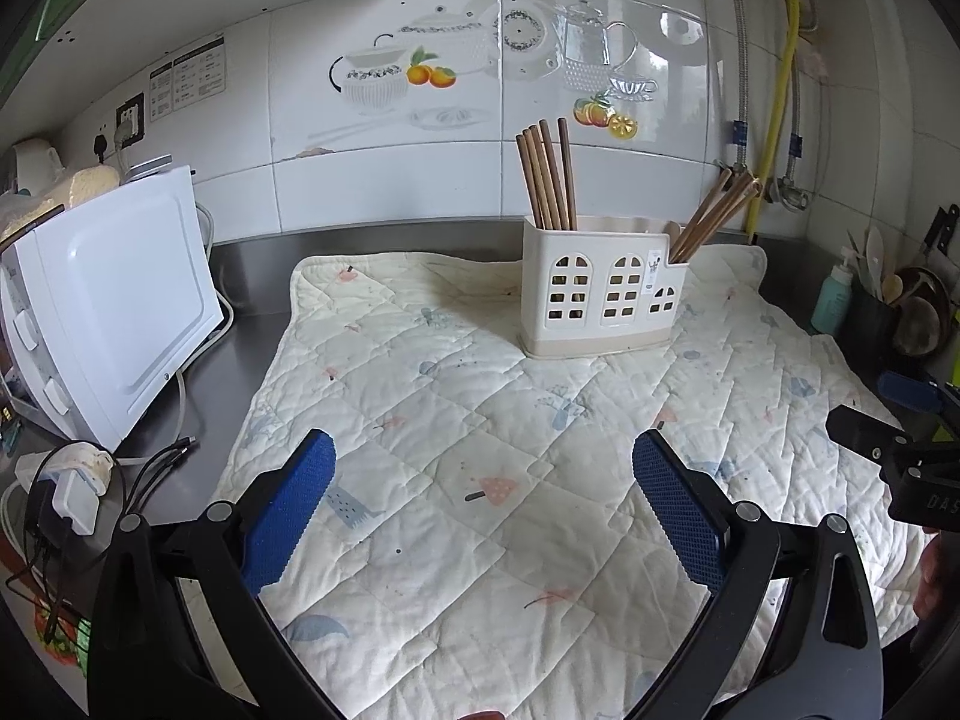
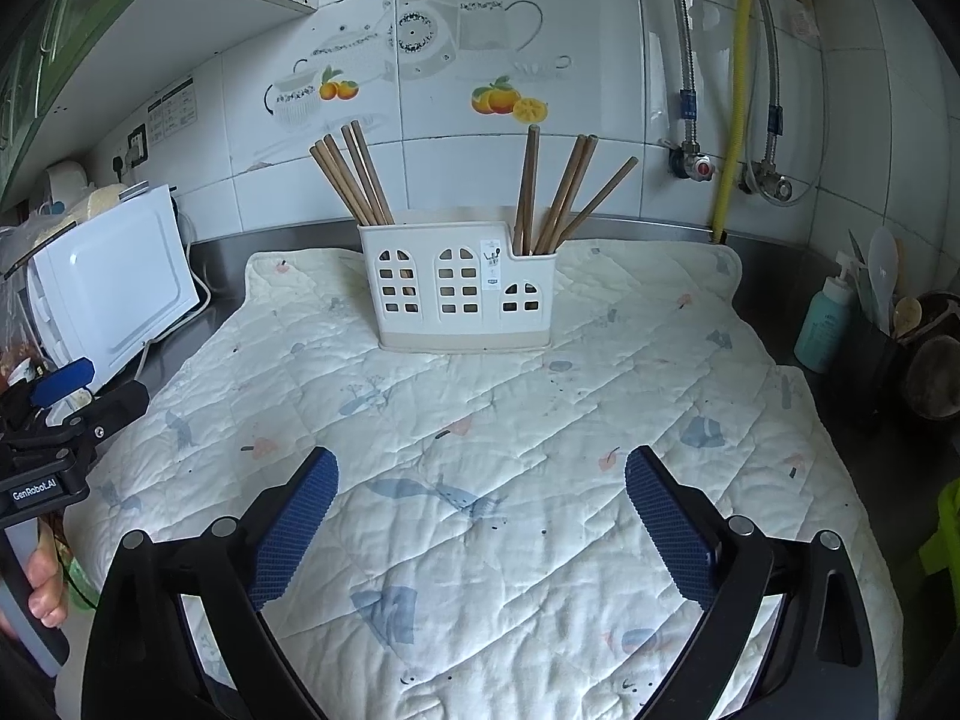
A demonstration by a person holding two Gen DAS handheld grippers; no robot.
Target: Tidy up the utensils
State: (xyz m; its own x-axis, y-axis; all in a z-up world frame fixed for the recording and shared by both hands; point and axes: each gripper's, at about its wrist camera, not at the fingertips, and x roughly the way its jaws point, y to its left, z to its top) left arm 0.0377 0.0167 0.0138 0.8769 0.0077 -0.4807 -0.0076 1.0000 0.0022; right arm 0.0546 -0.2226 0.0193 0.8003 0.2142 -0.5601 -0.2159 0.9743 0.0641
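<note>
A white utensil holder (image 1: pixel 600 288) with window cut-outs stands on a quilted cloth (image 1: pixel 480 450) near the back wall; it also shows in the right wrist view (image 2: pixel 459 294). Several wooden chopsticks (image 1: pixel 546 174) stand in its left compartment and several more (image 1: pixel 714 216) lean in its right one; in the right wrist view the groups are the left chopsticks (image 2: pixel 354 180) and the right chopsticks (image 2: pixel 558 192). My left gripper (image 1: pixel 483 450) is open and empty above the cloth. My right gripper (image 2: pixel 482 465) is open and empty too, in front of the holder.
A white appliance (image 1: pixel 114 300) with cables and chargers (image 1: pixel 66 492) stands at the left. A teal bottle (image 2: pixel 822 324) and dark pots with spoons (image 2: pixel 918 354) sit at the right. Pipes and a yellow hose (image 2: pixel 735 90) run down the tiled wall.
</note>
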